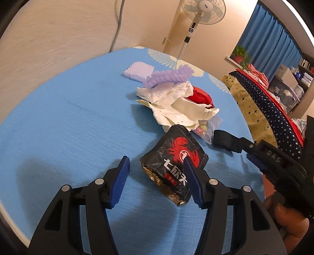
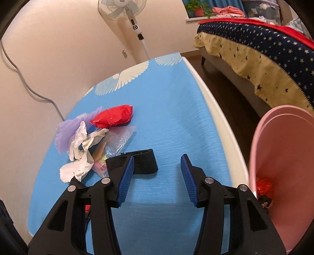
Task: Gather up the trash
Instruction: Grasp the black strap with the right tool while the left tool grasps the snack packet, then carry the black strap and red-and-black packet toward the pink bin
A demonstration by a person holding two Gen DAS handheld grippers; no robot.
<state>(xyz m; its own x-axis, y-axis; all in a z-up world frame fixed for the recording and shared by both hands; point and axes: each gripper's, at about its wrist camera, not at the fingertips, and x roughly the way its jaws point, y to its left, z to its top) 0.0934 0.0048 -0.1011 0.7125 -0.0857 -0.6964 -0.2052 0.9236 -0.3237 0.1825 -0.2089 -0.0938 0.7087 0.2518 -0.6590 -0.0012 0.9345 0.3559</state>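
Note:
A black snack packet with a red crab print point(image 1: 174, 164) lies on the blue table point(image 1: 68, 117); my open left gripper point(image 1: 156, 165) hovers over it, its right finger in front of the packet. Behind it sit crumpled white paper point(image 1: 176, 104), a red wrapper point(image 1: 202, 96), purple foam netting point(image 1: 168, 75), white foam point(image 1: 139, 69) and a clear candy bag point(image 1: 208, 129). My right gripper point(image 2: 158, 166) is open and empty over the table; it also shows in the left wrist view point(image 1: 227, 140). The paper point(image 2: 80, 153), red wrapper point(image 2: 113, 115) and a black band point(image 2: 145, 162) lie ahead-left of it.
A pink bin point(image 2: 284, 157) holding some trash stands off the table's right edge. A bed with a starred cover point(image 2: 265, 53) is further right. A standing fan point(image 2: 125, 11) and a grey cable point(image 2: 29, 86) are by the wall behind the table.

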